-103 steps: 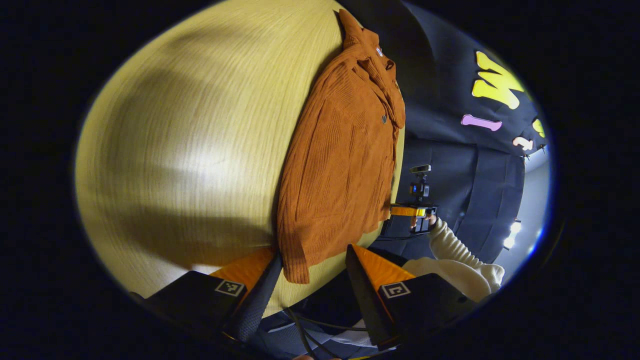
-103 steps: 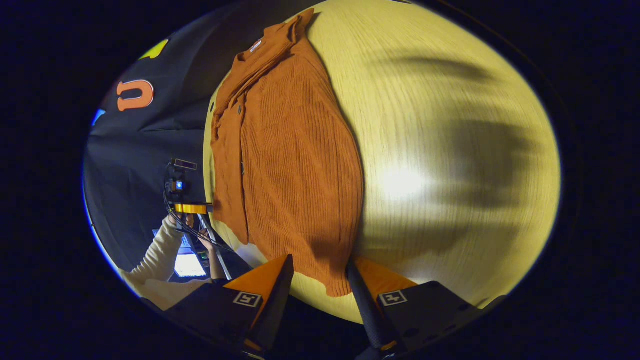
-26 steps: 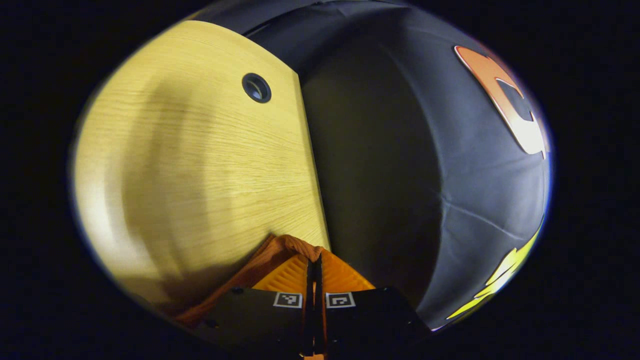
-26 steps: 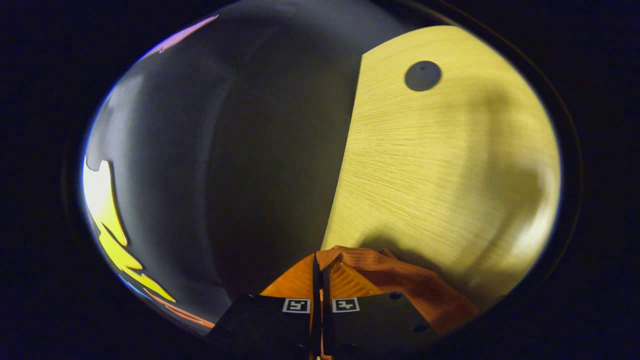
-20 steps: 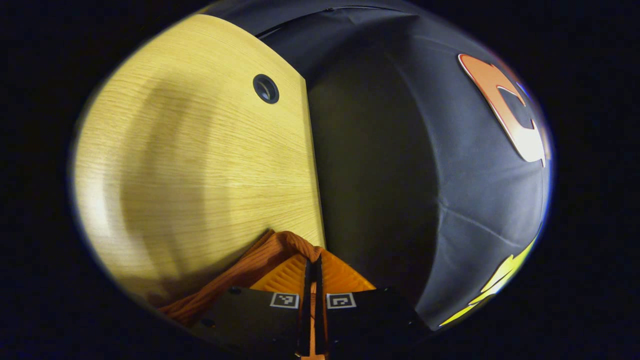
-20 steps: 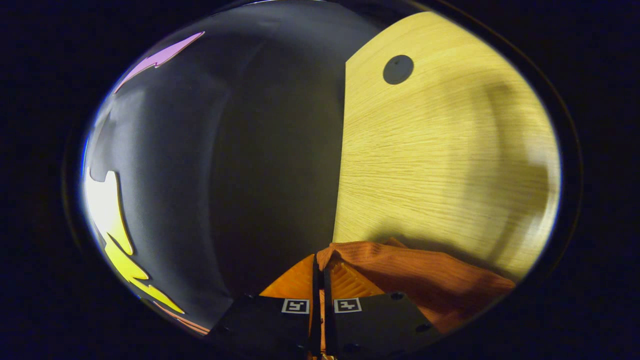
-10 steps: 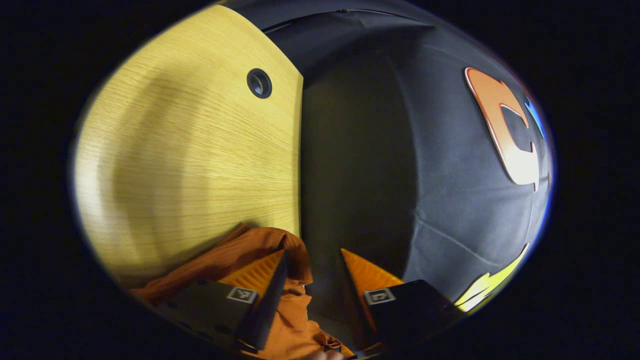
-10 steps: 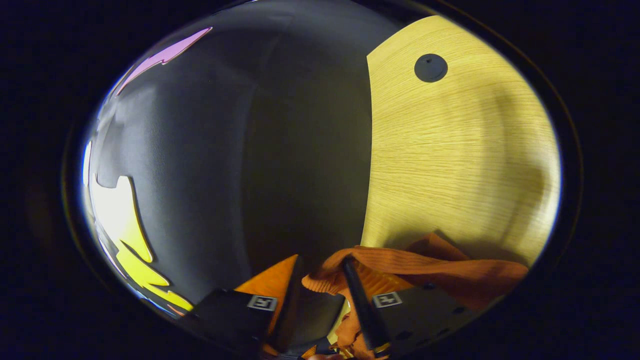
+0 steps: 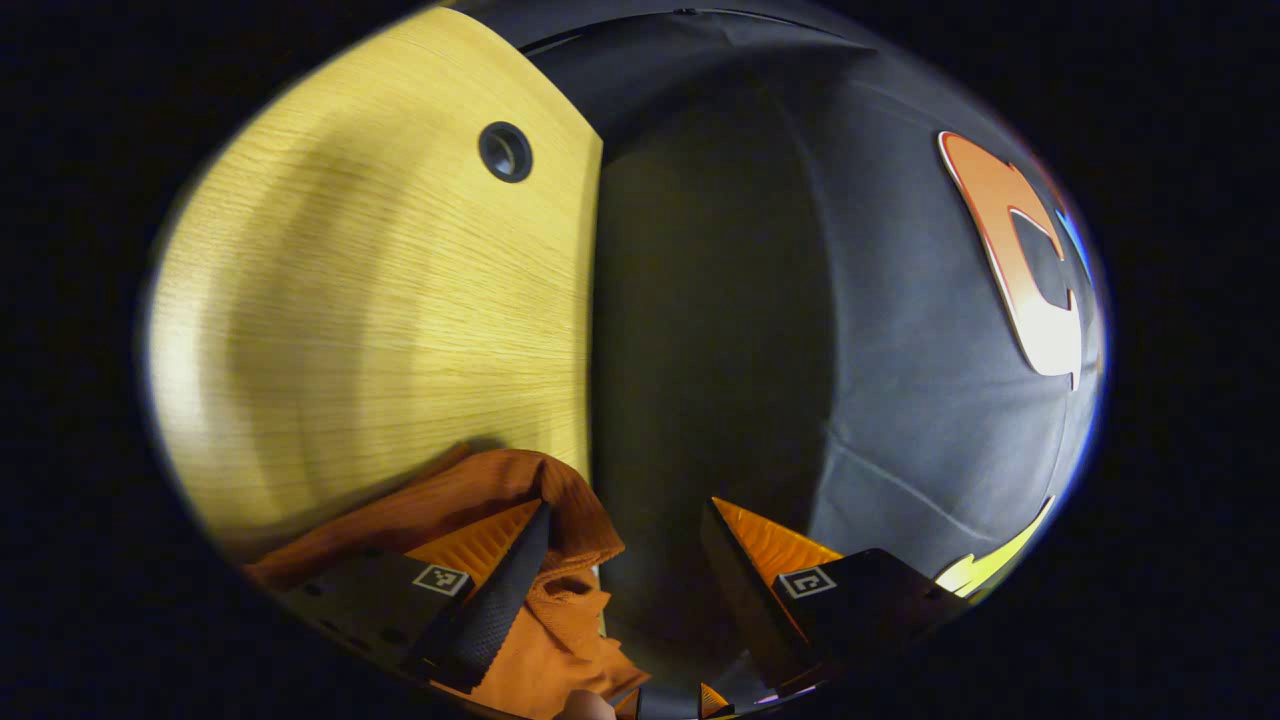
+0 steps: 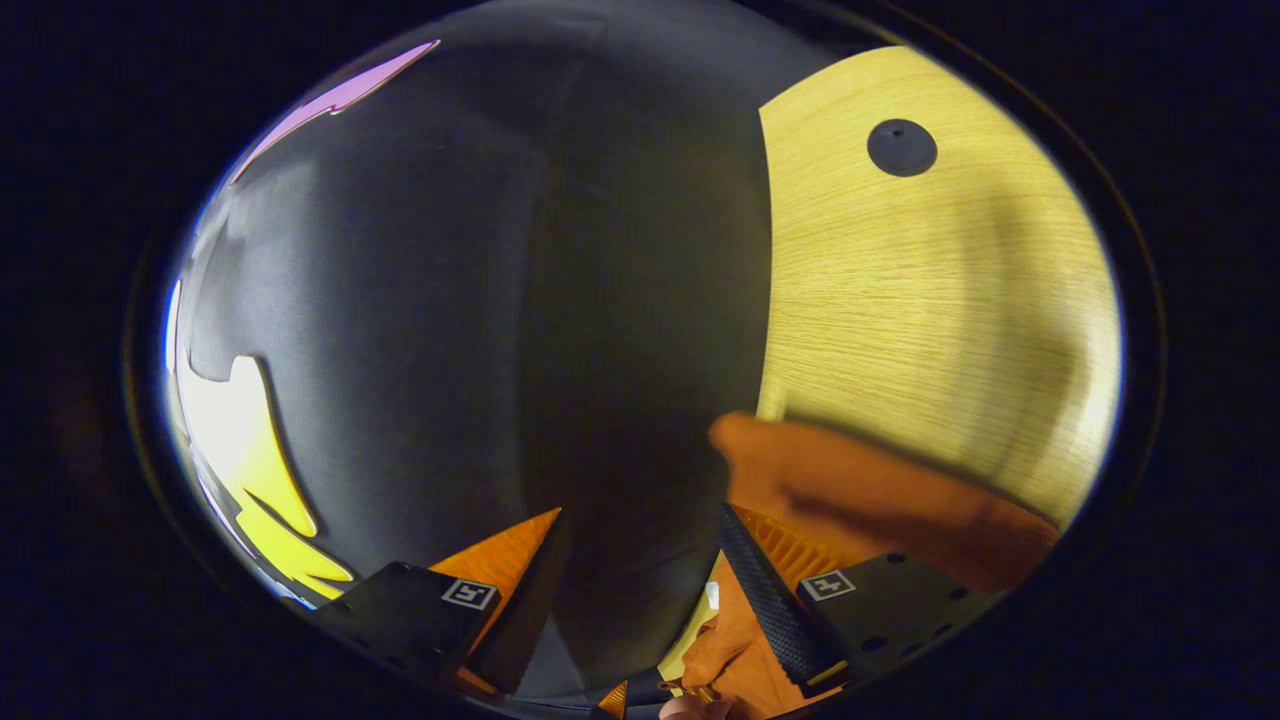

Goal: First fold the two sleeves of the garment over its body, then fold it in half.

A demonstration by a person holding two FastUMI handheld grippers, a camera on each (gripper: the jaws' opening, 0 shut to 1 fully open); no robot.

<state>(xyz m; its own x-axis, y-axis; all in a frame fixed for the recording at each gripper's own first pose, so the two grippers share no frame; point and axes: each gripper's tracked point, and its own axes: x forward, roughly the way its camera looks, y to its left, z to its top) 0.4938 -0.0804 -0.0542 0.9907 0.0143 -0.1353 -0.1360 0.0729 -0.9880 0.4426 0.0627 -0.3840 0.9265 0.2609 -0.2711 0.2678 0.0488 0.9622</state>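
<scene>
- One pale wooden table (image 9: 380, 300) spans both views, ending in an edge against the dark booth wall (image 9: 720, 300).
- Orange ribbed garment (image 9: 470, 495) is bunched at that table edge, draped around one finger in the left gripper view; in the right gripper view it lies blurred at the edge (image 10: 880, 500).
- Left gripper (image 9: 625, 520): jaws spread wide, gripping nothing.
- Right gripper (image 10: 640, 525): jaws wide apart, empty.
- Round dark grommet (image 9: 505, 152) sits in the tabletop, far from the cloth.
</scene>
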